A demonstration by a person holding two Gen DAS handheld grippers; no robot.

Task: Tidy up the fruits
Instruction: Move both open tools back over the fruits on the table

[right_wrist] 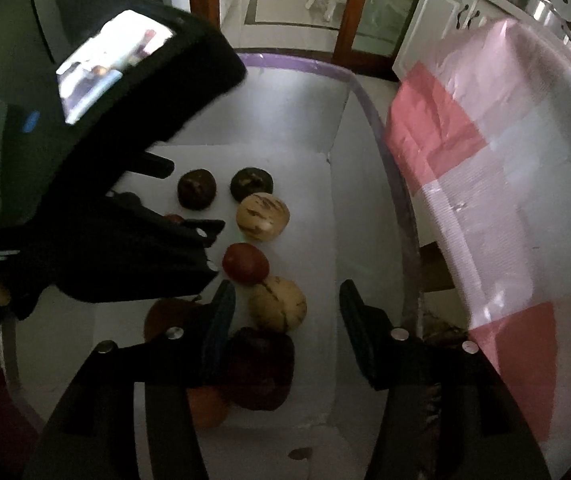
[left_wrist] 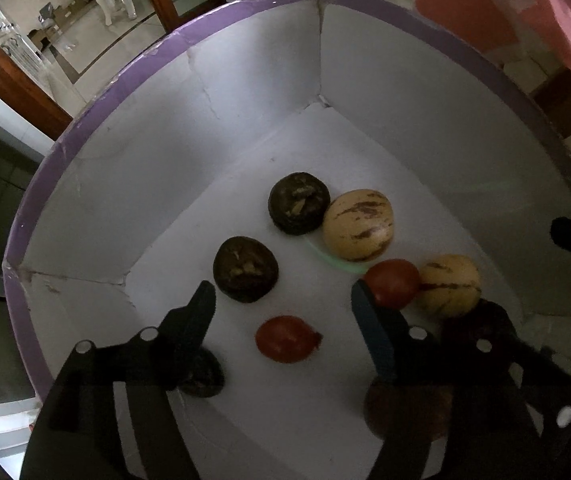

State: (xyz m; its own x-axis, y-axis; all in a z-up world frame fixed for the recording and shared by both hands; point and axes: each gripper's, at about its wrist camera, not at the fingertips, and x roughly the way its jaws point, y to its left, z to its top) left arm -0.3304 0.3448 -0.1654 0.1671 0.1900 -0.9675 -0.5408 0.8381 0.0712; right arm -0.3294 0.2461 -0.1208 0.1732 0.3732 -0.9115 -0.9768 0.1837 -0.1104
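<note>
White box [left_wrist: 245,92] walls ring fruit; pink cloth [right_wrist: 505,140] beside

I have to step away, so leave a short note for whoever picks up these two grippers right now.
Left gripper: open, empty, over a small red fruit on the box floor.
Right gripper: open, empty, over a dark red fruit.
In the white box: two dark brown fruits, two striped yellow fruits, a red tomato-like fruit, plus others partly hidden.
Done: these fruits are in the box.
Left: cannot tell; check outside the box.
</note>
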